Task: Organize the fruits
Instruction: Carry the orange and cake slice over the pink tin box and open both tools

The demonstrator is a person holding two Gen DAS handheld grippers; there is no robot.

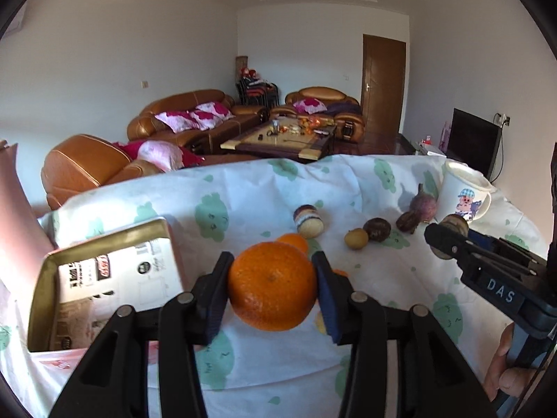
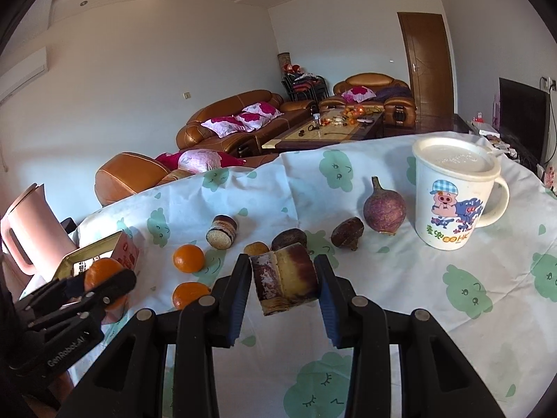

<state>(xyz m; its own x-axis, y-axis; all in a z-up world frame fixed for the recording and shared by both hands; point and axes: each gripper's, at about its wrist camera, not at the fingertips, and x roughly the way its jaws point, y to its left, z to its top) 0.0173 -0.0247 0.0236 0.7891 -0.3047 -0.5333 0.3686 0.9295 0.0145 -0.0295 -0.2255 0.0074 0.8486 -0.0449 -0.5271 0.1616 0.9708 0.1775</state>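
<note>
My left gripper (image 1: 273, 291) is shut on a large orange (image 1: 272, 284), held above the cloth just right of the open cardboard box (image 1: 104, 278). My right gripper (image 2: 283, 287) is shut on a short piece of sugarcane (image 2: 283, 280). In the right wrist view the left gripper (image 2: 104, 284) and its orange (image 2: 102, 273) show at the left by the box (image 2: 118, 249). Two loose oranges (image 2: 188, 258) (image 2: 189, 294) lie on the cloth. A second sugarcane piece (image 2: 221, 231), a purple bulb-shaped fruit (image 2: 384, 209), two dark brown fruits (image 2: 347, 233) (image 2: 289, 239) and a small yellow fruit (image 1: 356, 238) lie further back.
A white lidded mug with a cartoon pig (image 2: 452, 191) stands at the right on the cloud-print tablecloth (image 2: 417, 296). A pink jug (image 2: 28, 230) stands at the far left behind the box. Sofas and a coffee table lie beyond the table's far edge.
</note>
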